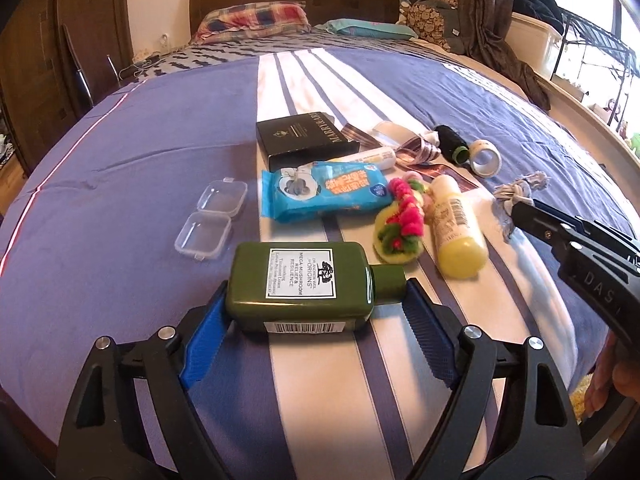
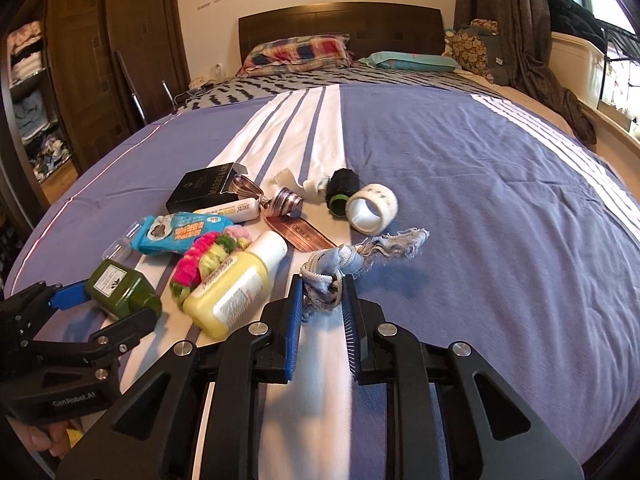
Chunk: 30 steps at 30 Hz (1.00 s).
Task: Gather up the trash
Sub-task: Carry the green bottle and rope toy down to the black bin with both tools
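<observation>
Left gripper (image 1: pixel 316 308) spread wide around the green bottle (image 1: pixel 304 284), which lies on its side on the striped bedspread (image 1: pixel 120 152); one blue pad sits against the bottle's base, the other just beside its cap, firm contact not confirmed. Right gripper (image 2: pixel 322 292) nearly pressed together, pinching a frayed grey-blue cloth scrap (image 2: pixel 344 260) by its knotted end, loose strands trailing past the tips. Remaining items lie clustered on the bed: yellow bottle (image 1: pixel 460 236) beside a pink and green scrunchie (image 1: pixel 400 224), blue wipes pack (image 1: pixel 324 192), black box (image 1: pixel 304 136), tape roll (image 2: pixel 372 208), black thread spool (image 2: pixel 340 192), clear plastic case (image 1: pixel 210 216)
</observation>
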Each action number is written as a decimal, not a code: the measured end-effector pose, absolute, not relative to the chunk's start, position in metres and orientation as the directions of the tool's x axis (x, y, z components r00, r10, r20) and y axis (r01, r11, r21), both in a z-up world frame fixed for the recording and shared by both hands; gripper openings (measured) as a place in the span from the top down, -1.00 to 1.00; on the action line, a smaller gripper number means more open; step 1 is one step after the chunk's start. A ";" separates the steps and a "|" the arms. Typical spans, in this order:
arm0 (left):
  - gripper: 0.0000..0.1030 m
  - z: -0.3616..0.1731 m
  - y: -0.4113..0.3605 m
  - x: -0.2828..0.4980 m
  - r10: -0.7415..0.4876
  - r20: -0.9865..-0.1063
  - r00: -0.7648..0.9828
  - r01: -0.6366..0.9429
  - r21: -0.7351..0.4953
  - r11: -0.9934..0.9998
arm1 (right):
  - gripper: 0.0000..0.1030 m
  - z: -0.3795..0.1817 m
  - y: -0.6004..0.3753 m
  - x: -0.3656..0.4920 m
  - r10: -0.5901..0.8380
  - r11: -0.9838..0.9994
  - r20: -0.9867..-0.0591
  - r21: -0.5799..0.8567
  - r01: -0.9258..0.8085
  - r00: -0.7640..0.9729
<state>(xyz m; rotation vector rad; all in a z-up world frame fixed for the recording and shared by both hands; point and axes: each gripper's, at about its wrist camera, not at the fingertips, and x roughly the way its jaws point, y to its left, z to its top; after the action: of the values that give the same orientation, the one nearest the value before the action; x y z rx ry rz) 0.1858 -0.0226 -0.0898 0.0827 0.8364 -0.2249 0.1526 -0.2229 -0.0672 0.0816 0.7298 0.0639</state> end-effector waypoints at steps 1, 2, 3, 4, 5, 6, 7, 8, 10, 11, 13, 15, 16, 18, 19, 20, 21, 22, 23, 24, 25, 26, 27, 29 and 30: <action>-0.55 -0.087 -0.022 0.180 -0.161 -0.739 0.654 0.226 -0.013 0.974 | 0.62 -0.065 -0.223 0.149 0.086 0.995 -0.661 0.095 -0.031 0.745; -0.55 -0.084 -0.020 0.174 -0.158 -0.735 0.660 0.221 -0.011 0.975 | 0.62 -0.062 -0.223 0.144 0.089 0.995 -0.659 0.095 -0.035 0.747; -0.55 -0.080 -0.020 0.167 -0.155 -0.730 0.666 0.216 -0.011 0.976 | 0.62 -0.060 -0.224 0.140 0.091 0.995 -0.657 0.096 -0.037 0.748; -0.55 -0.077 -0.018 0.161 -0.155 -0.724 0.672 0.214 -0.011 0.977 | 0.62 -0.057 -0.224 0.135 0.096 0.994 -0.654 0.098 -0.041 0.751; -0.55 -0.073 -0.018 0.155 -0.155 -0.719 0.678 0.212 -0.010 0.977 | 0.62 -0.054 -0.223 0.130 0.099 0.994 -0.649 0.100 -0.045 0.754; -0.55 -0.067 -0.018 0.145 -0.154 -0.709 0.689 0.212 -0.007 0.977 | 0.62 -0.049 -0.224 0.122 0.105 0.993 -0.640 0.103 -0.051 0.761; -0.55 -0.063 -0.019 0.139 -0.154 -0.703 0.695 0.211 -0.006 0.977 | 0.62 -0.046 -0.224 0.117 0.108 0.993 -0.634 0.104 -0.053 0.766; -0.55 -0.058 -0.018 0.132 -0.153 -0.695 0.703 0.209 -0.005 0.978 | 0.62 -0.041 -0.224 0.110 0.110 0.993 -0.626 0.106 -0.056 0.772; -0.55 -0.048 -0.017 0.118 -0.151 -0.680 0.718 0.202 -0.005 0.979 | 0.62 -0.033 -0.225 0.099 0.116 0.992 -0.611 0.108 -0.062 0.783; -0.55 -0.044 -0.017 0.113 -0.152 -0.674 0.723 0.201 -0.005 0.980 | 0.62 -0.028 -0.225 0.091 0.117 0.992 -0.601 0.107 -0.065 0.791; -0.55 -0.035 -0.018 0.097 -0.155 -0.656 0.739 0.201 -0.005 0.980 | 0.62 -0.021 -0.224 0.079 0.119 0.992 -0.587 0.104 -0.071 0.800; -0.55 -0.027 -0.018 0.085 -0.158 -0.641 0.751 0.201 -0.005 0.979 | 0.62 -0.014 -0.225 0.066 0.122 0.992 -0.574 0.103 -0.076 0.810; -0.55 -0.023 -0.018 0.077 -0.161 -0.632 0.758 0.204 -0.006 0.979 | 0.62 -0.011 -0.225 0.059 0.123 0.992 -0.566 0.103 -0.078 0.815; -0.55 -0.017 -0.019 0.065 -0.168 -0.617 0.768 0.209 -0.007 0.978 | 0.62 -0.005 -0.226 0.045 0.131 0.991 -0.551 0.108 -0.085 0.824; -0.55 -0.014 -0.019 0.059 -0.173 -0.610 0.773 0.212 -0.008 0.977 | 0.62 -0.003 -0.226 0.038 0.136 0.990 -0.544 0.109 -0.090 0.828; -0.55 -0.012 -0.019 0.053 -0.177 -0.603 0.778 0.216 -0.008 0.976 | 0.62 -0.001 -0.226 0.032 0.137 0.990 -0.540 0.106 -0.094 0.831; -0.55 -0.010 -0.020 0.047 -0.179 -0.598 0.781 0.218 -0.008 0.976 | 0.62 0.001 -0.225 0.026 0.138 0.990 -0.535 0.100 -0.099 0.834; -0.55 -0.009 -0.021 0.043 -0.181 -0.594 0.784 0.220 -0.007 0.975 | 0.61 0.002 -0.224 0.022 0.138 0.990 -0.532 0.096 -0.102 0.835; -0.55 -0.006 -0.022 0.037 -0.184 -0.589 0.787 0.224 -0.006 0.975 | 0.61 0.004 -0.223 0.018 0.138 0.990 -0.530 0.091 -0.106 0.837; -0.55 -0.005 -0.022 0.034 -0.186 -0.586 0.789 0.226 -0.005 0.974 | 0.61 0.005 -0.223 0.011 0.140 0.990 -0.526 0.085 -0.112 0.839; -0.55 -0.004 -0.023 0.028 -0.190 -0.582 0.791 0.229 -0.005 0.973 | 0.61 0.006 -0.221 0.008 0.140 0.990 -0.524 0.080 -0.115 0.840; -0.55 -0.004 -0.023 0.024 -0.192 -0.579 0.792 0.232 -0.005 0.973 | 0.61 0.007 -0.221 0.002 0.141 0.990 -0.521 0.076 -0.118 0.842; -0.55 -0.003 -0.024 0.019 -0.196 -0.576 0.793 0.236 -0.005 0.972 | 0.61 0.008 -0.221 -0.002 0.142 0.990 -0.519 0.074 -0.121 0.843; -0.55 -0.002 -0.026 0.011 -0.200 -0.572 0.796 0.243 -0.001 0.970 | 0.61 0.009 -0.219 -0.011 0.146 0.989 -0.516 0.072 -0.127 0.844; -0.55 -0.002 -0.027 0.005 -0.203 -0.570 0.796 0.247 0.001 0.969 | 0.61 0.009 -0.219 -0.015 0.151 0.989 -0.515 0.074 -0.132 0.844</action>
<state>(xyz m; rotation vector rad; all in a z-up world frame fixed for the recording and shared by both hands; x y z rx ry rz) 0.0049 -0.0275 -0.0021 0.0765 0.6028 -0.2418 -0.0147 -0.2188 0.0087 0.0359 0.5466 0.1492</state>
